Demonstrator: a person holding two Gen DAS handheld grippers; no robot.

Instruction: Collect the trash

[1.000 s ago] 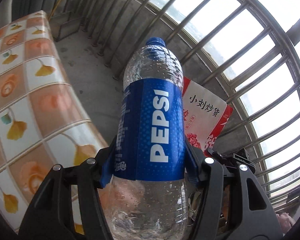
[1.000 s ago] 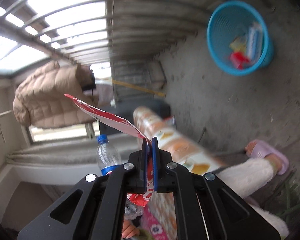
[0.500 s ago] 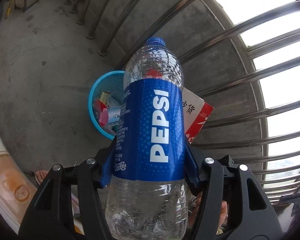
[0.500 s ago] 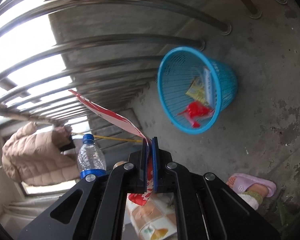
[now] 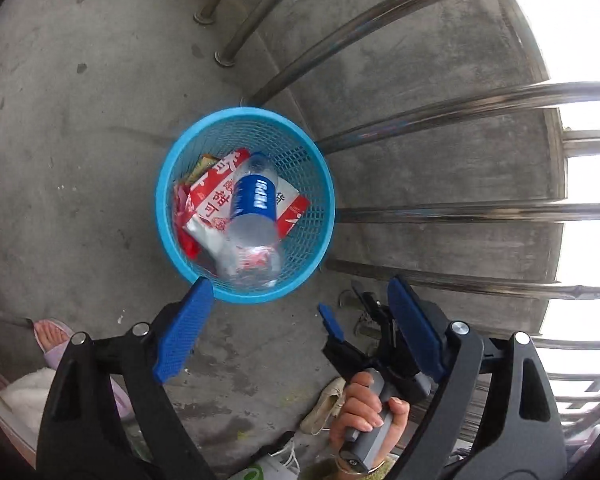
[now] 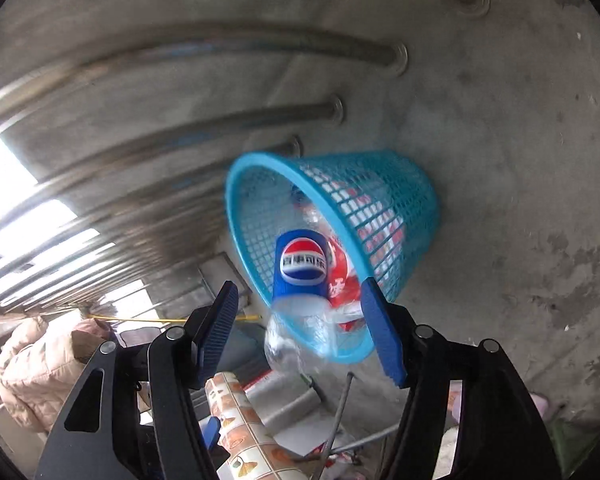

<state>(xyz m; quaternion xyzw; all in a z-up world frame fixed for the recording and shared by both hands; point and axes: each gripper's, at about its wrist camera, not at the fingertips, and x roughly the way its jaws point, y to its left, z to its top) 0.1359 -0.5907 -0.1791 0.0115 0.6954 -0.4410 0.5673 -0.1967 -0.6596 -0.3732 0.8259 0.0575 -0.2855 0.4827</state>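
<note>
In basket [image 5: 320,184], bottle [image 5: 252,200] (logo rightside only)

A blue mesh basket [image 5: 324,208] stands on the stained concrete floor [image 5: 80,120].

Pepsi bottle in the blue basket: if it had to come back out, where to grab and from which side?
Probably the clear base end of the Pepsi bottle, from above through the open mouth of the blue basket. It lies cap-down and tilted over the red snack bag, base by the rim. Its round body would want fingers straddling it crosswise.
</note>
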